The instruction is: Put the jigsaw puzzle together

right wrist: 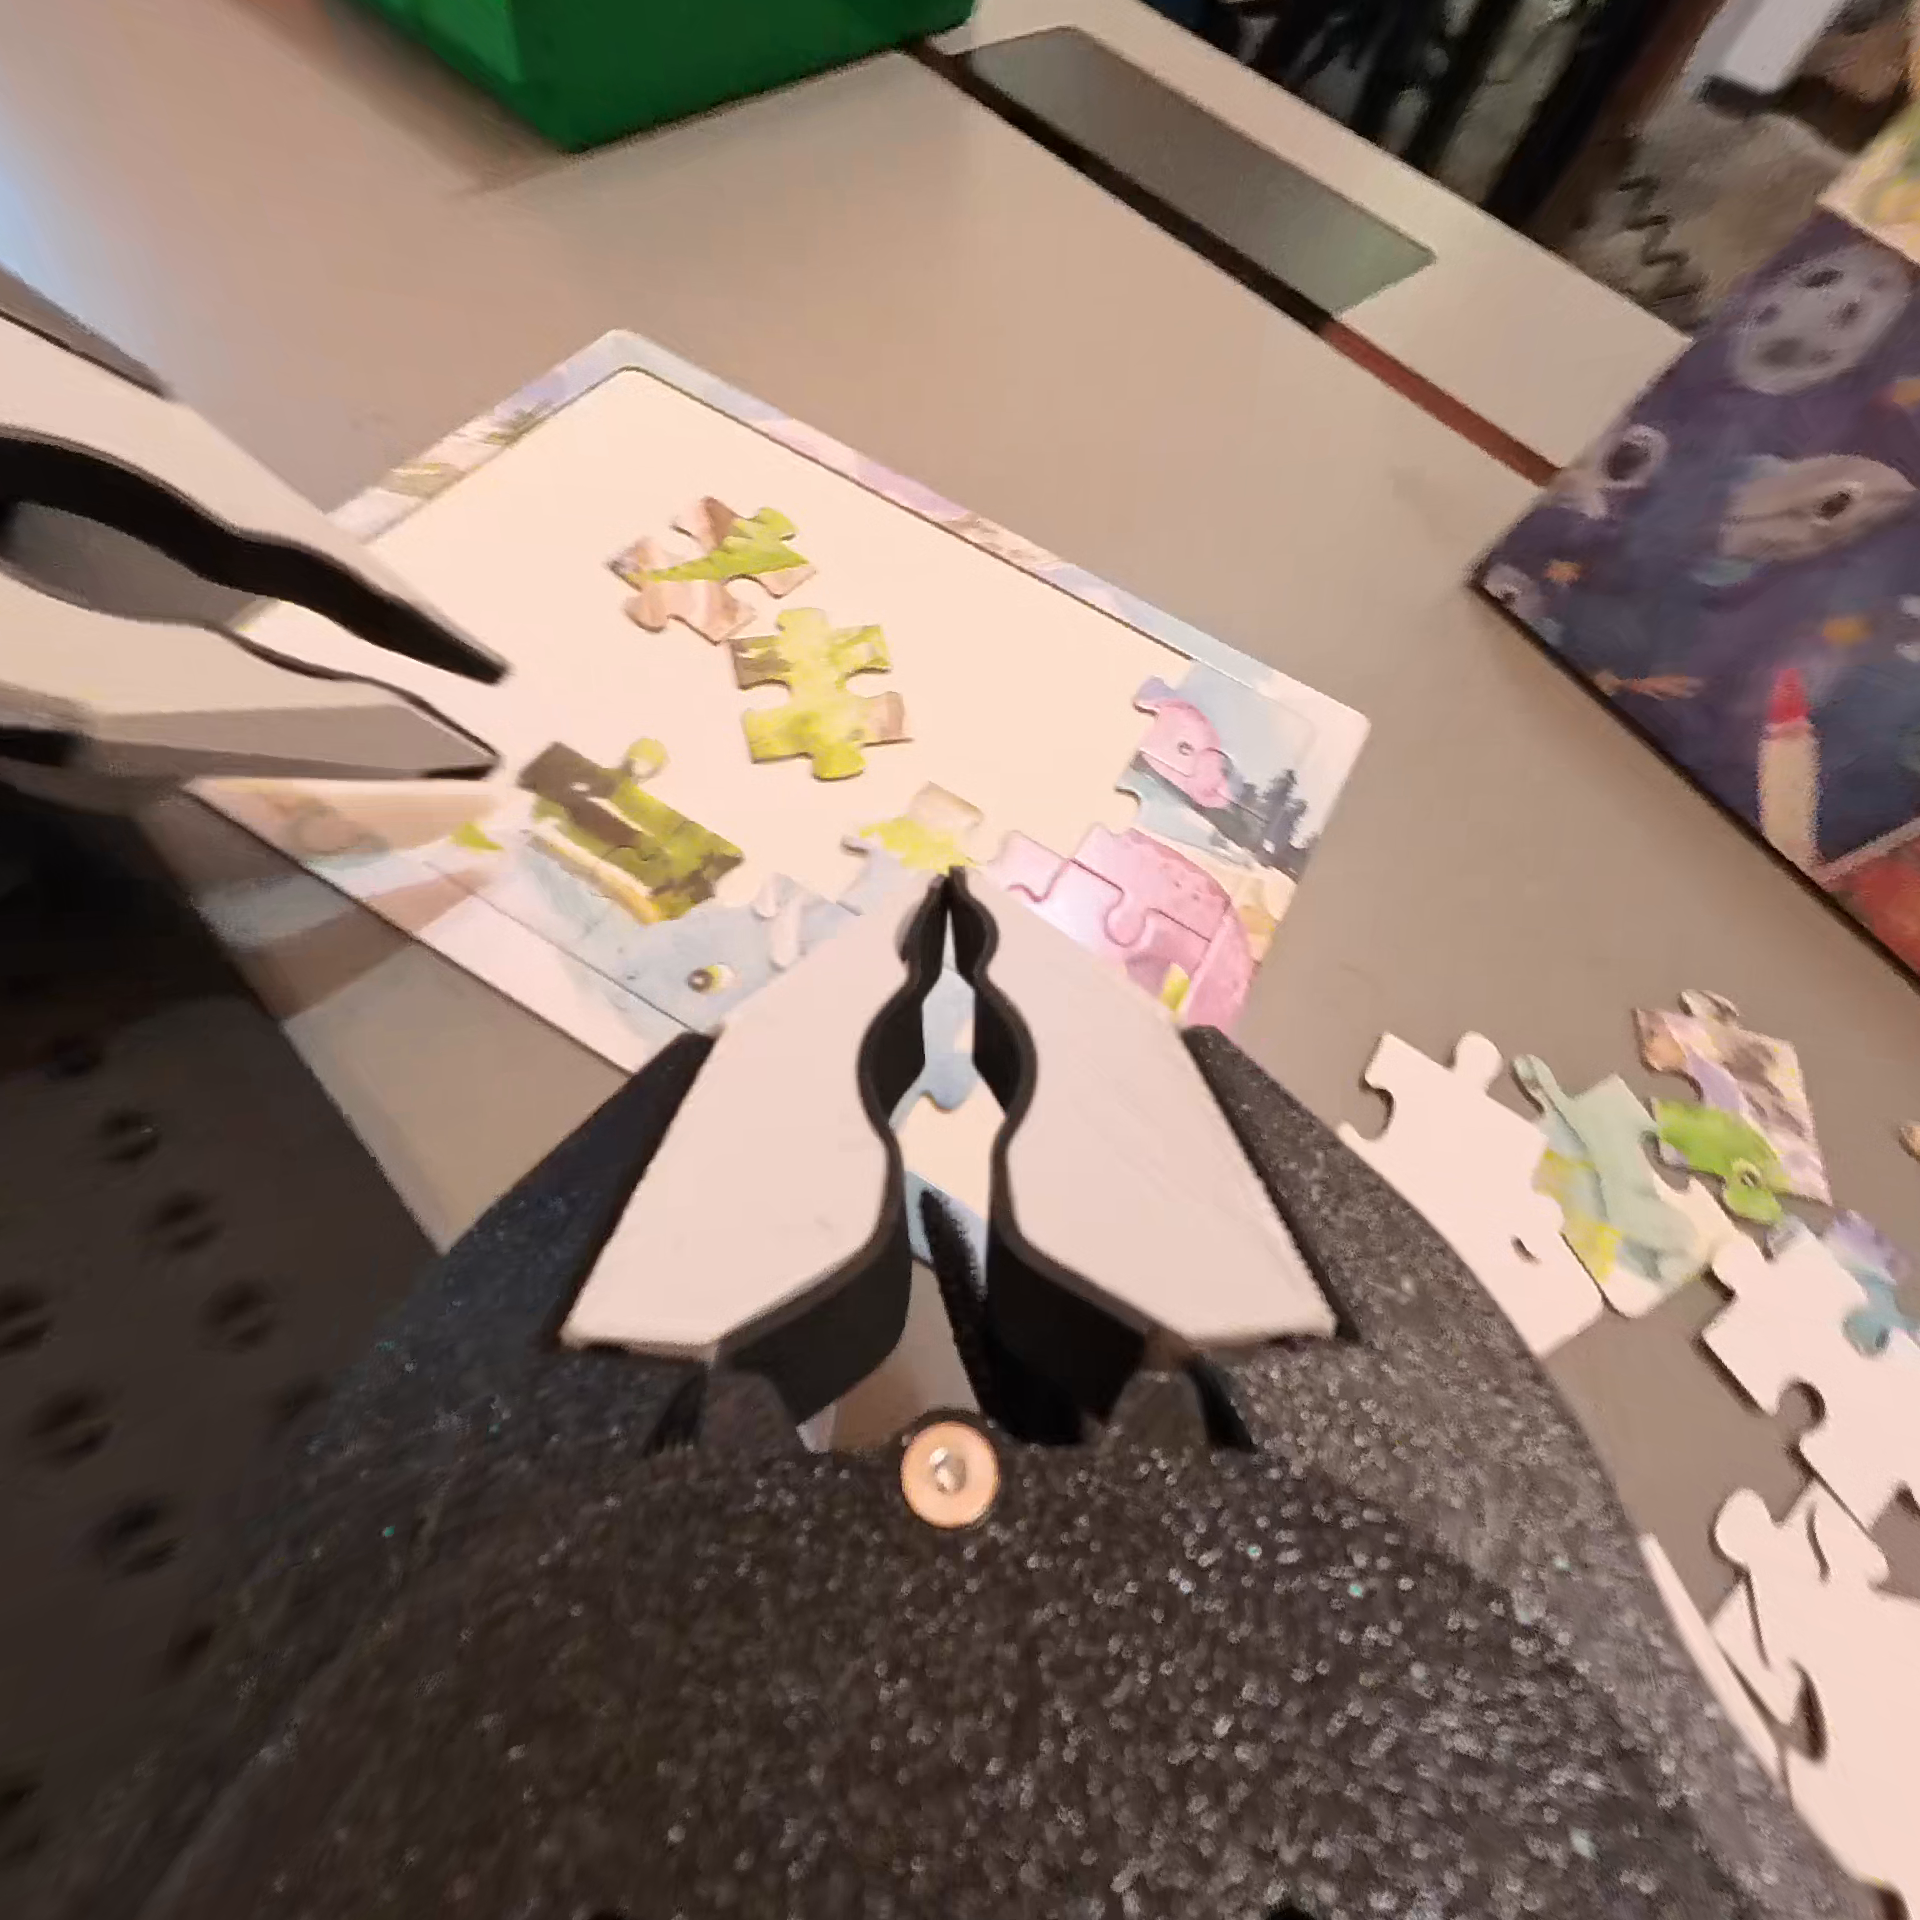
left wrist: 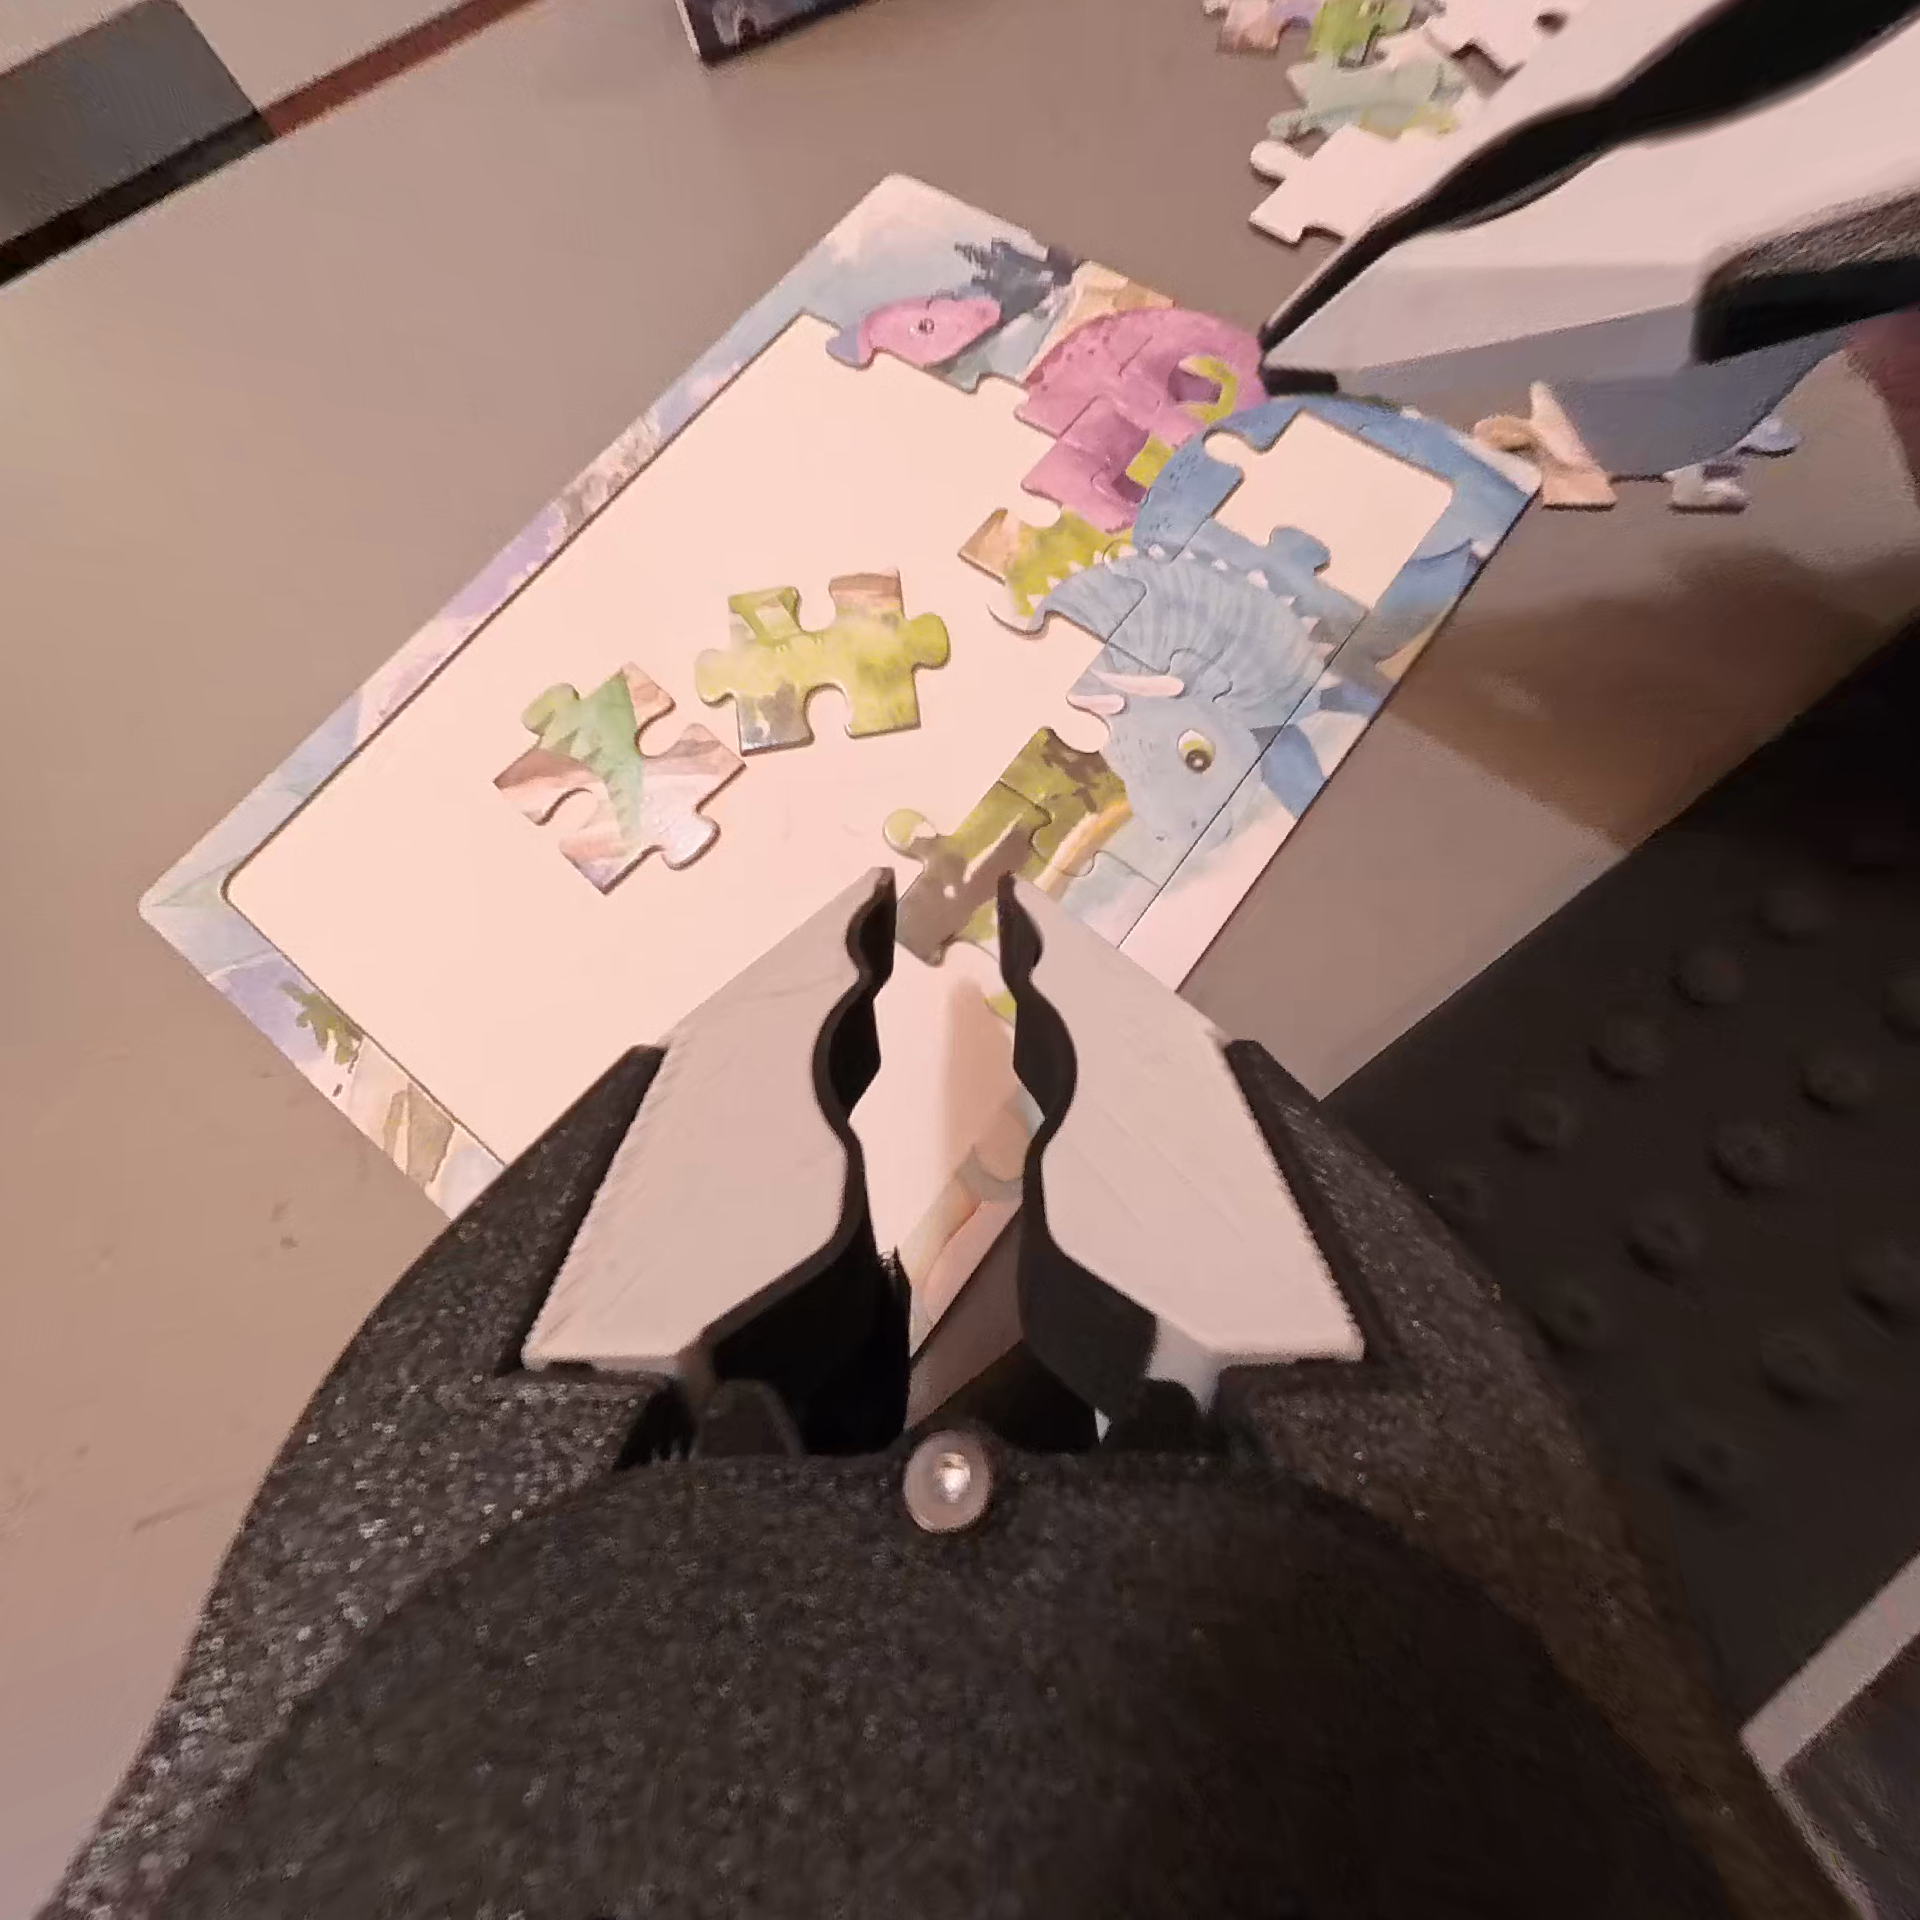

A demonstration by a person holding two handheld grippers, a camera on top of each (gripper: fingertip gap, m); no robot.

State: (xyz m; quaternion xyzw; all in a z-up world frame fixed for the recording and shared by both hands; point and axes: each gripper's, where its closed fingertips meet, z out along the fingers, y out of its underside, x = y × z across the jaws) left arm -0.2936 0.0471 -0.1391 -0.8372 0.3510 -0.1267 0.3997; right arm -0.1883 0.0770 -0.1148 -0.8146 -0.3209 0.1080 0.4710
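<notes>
Left wrist view: left tool [left wrist: 945, 899] hangs low over the near edge of the puzzle tray [left wrist: 416, 831], jaws parted by a narrow gap, nothing between them. Just past the tips lies a green-grey piece [left wrist: 997, 831] joined to the blue dinosaur section [left wrist: 1216, 665].

Tray sits flat on the grey tabletop [left wrist: 416, 364]. White tray floor mostly bare. Assembled pieces run along one short side: pink creatures [left wrist: 1132, 405] at the far corner, blue dinosaur nearer. Two loose pieces lie face up on the tray floor, apart from the assembled section: a green one [left wrist: 821, 675] and a green-and-brown one [left wrist: 618, 774], just beside each other.

Right tool [left wrist: 1273, 364] enters from upper right, tips over the pink area.

Right wrist view: right tool [right wrist: 948, 883] has its tips pressed together; nothing visibly gripped. Tips sit above the assembled edge, between the pink section [right wrist: 1174, 894] and a small green piece [right wrist: 920, 836]. Contact with the puzzle: cannot tell, frame blurred.

Spare pieces [right wrist: 1621, 1174] lie in a heap on the tabletop right of the tray, several face down. A dark blue box [right wrist: 1745, 623] stands further back; a green box [right wrist: 644, 52] at the far edge.
</notes>
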